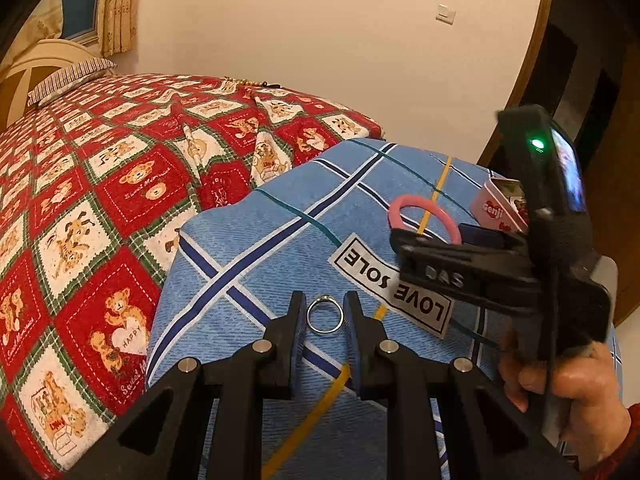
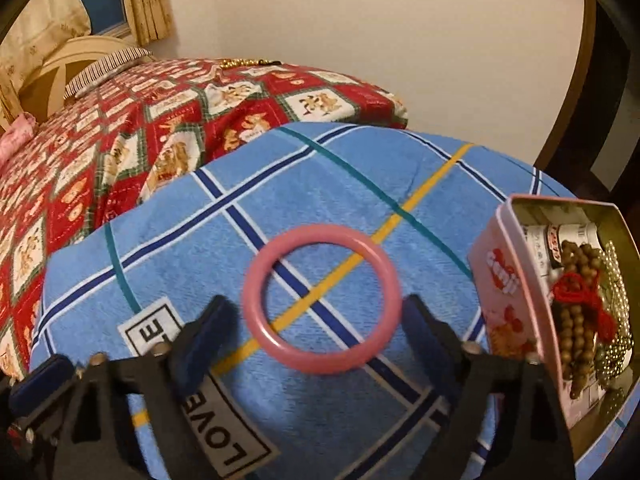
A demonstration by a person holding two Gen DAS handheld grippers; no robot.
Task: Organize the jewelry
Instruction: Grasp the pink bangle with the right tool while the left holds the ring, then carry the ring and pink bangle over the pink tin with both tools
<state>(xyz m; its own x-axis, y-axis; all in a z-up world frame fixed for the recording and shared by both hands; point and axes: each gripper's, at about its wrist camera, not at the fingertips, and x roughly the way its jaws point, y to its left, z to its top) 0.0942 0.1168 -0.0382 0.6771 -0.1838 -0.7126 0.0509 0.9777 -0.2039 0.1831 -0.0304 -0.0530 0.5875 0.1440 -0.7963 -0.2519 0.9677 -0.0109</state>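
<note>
The left hand-held gripper (image 1: 324, 312) is open, its fingers straddling the silver ring (image 1: 324, 314) on the blue plaid cloth (image 1: 248, 240), positioned for a pinch. The right hand-held gripper (image 2: 320, 320) is open around the pink bangle (image 2: 321, 298), beside the pink tin (image 2: 516, 304) already holding bead strands (image 2: 580, 320)

In the left wrist view, the right gripper (image 1: 476, 236) covers the near arc of the pink plastic bangle (image 1: 416, 204) and most of the pink metal tin (image 1: 494, 206) beyond it, so its jaw opening cannot be read there. In the right wrist view, that tin (image 2: 508, 292), to the gripper's right, is cut off by the picture's edge, and the small jar labels inside it are too blurred to read. The white "LOVE SOLE" fabric label (image 2: 148, 330) is partly hidden behind the gripper's left finger.
</note>
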